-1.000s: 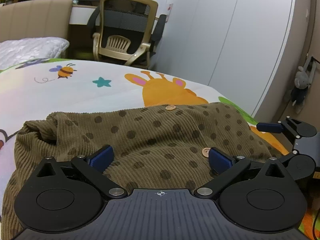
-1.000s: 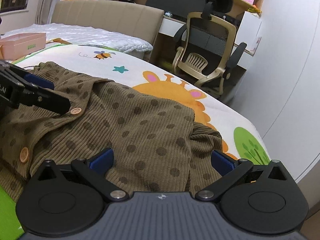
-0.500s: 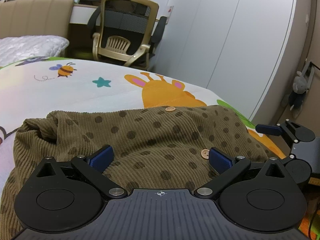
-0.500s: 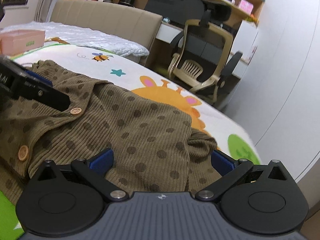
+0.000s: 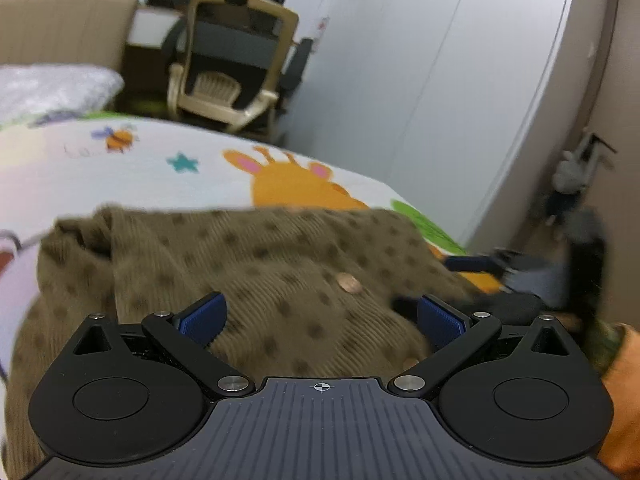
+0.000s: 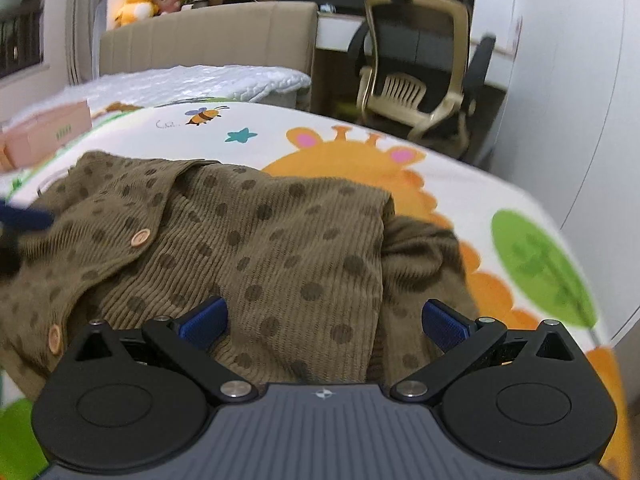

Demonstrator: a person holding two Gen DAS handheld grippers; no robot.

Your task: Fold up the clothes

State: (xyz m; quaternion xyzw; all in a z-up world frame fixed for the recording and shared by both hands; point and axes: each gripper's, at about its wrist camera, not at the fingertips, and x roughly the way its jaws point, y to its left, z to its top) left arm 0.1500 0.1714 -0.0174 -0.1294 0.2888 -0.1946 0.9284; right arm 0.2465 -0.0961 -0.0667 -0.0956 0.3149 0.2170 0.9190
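Right wrist only: pink box [image 6: 44, 130]; both claws wide open, empty, over cardigan [image 6: 260, 248]

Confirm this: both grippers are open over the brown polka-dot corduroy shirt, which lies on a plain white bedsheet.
Not quite. The bedsheet is not plain: the right wrist view shows a cartoon print with a bee, star and orange giraffe. The left gripper and right gripper are open over the brown polka-dot corduroy shirt.

Soft, even indoor light fills both views, with no hard shadows or glare. The left wrist view is smeared by motion blur: the brown cardigan [image 5: 256, 264] and office chair [image 5: 236, 60] lose detail. The right wrist view is sharper at centre, and fisheye distortion bends the wardrobe [image 6: 568, 80] at the edges
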